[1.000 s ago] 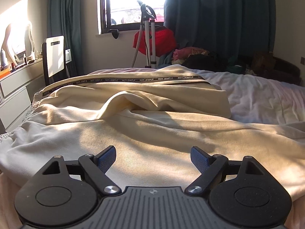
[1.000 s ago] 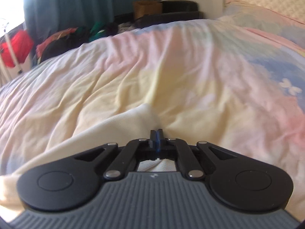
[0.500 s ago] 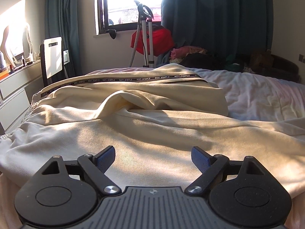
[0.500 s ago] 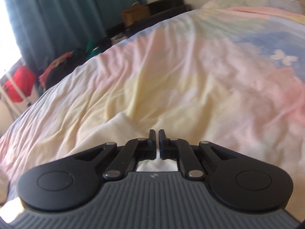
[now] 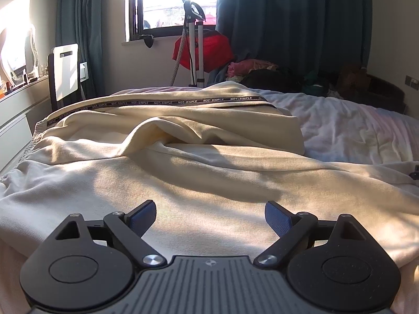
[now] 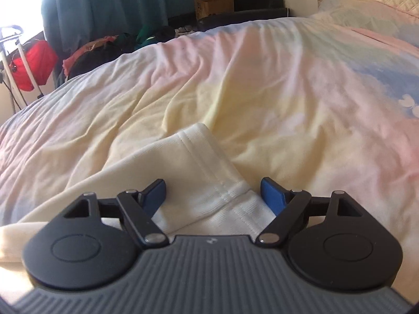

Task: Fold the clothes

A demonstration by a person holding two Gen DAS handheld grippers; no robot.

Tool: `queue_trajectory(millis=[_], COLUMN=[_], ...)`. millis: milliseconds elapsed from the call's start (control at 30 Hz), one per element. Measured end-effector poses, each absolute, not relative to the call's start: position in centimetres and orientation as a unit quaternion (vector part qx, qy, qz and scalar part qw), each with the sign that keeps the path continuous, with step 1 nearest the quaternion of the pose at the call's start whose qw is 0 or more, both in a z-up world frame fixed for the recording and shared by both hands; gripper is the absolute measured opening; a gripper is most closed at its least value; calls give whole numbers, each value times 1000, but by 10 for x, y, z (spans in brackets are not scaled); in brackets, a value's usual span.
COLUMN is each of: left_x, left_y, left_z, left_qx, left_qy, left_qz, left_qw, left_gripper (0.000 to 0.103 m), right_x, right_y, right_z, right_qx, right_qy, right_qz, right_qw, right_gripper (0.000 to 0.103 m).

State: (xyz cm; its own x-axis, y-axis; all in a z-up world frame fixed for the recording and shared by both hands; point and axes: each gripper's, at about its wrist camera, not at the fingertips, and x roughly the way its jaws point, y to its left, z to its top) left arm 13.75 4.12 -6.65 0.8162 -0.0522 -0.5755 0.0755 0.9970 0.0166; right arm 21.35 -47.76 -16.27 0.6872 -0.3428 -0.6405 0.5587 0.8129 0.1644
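A cream garment [image 5: 199,167] with a black lettered stripe [image 5: 162,102] lies rumpled across the bed, folded over on itself. My left gripper [image 5: 210,217] hovers just above its near part, jaws opening, nothing pinched between the blue pads [image 5: 142,217]. In the right wrist view the garment's hemmed end [image 6: 209,167] lies on the pastel bedsheet [image 6: 275,83]. My right gripper [image 6: 213,196] is over that hem with its jaws opening; the cloth lies between the fingers but the pads do not press it.
A window [image 5: 172,0], dark curtains [image 5: 293,21], a red bag on a stand [image 5: 204,49] and a pile of clothes [image 5: 256,70] stand beyond the bed. A white chair [image 5: 65,73] and counter are at the left. A pillow [image 6: 366,7] lies at the bed's head.
My right gripper's jaws went from shut on the garment's hem to spread wide, letting the hem lie on the sheet. The left gripper has stayed in place.
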Motion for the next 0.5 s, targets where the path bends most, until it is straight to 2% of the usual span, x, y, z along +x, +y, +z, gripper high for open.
queue_trajectory(millis=[133, 200, 233, 267, 367, 500], left_x=[138, 139, 139, 139, 139, 140], left_y=[41, 41, 41, 41, 41, 42], left_z=[-68, -69, -69, -69, -68, -69], left_qx=[17, 16, 15, 15, 17, 14], left_qy=[304, 305, 306, 305, 304, 304], left_qz=[-32, -32, -32, -32, -30, -27], left_qw=[952, 952, 951, 952, 952, 952], left_gripper=[92, 92, 92, 92, 92, 92], right_x=[211, 206, 204, 202, 196, 185], right_y=[-485, -491, -493, -494, -493, -494], right_z=[-166, -166, -164, -163, -154, -135], right_qx=[194, 205, 206, 206, 202, 207], right_qy=[307, 301, 299, 298, 280, 235], right_qz=[-228, -213, -215, -217, -210, -241], right_qw=[904, 907, 907, 907, 915, 919], right_gripper=[81, 62, 40, 29, 21, 18])
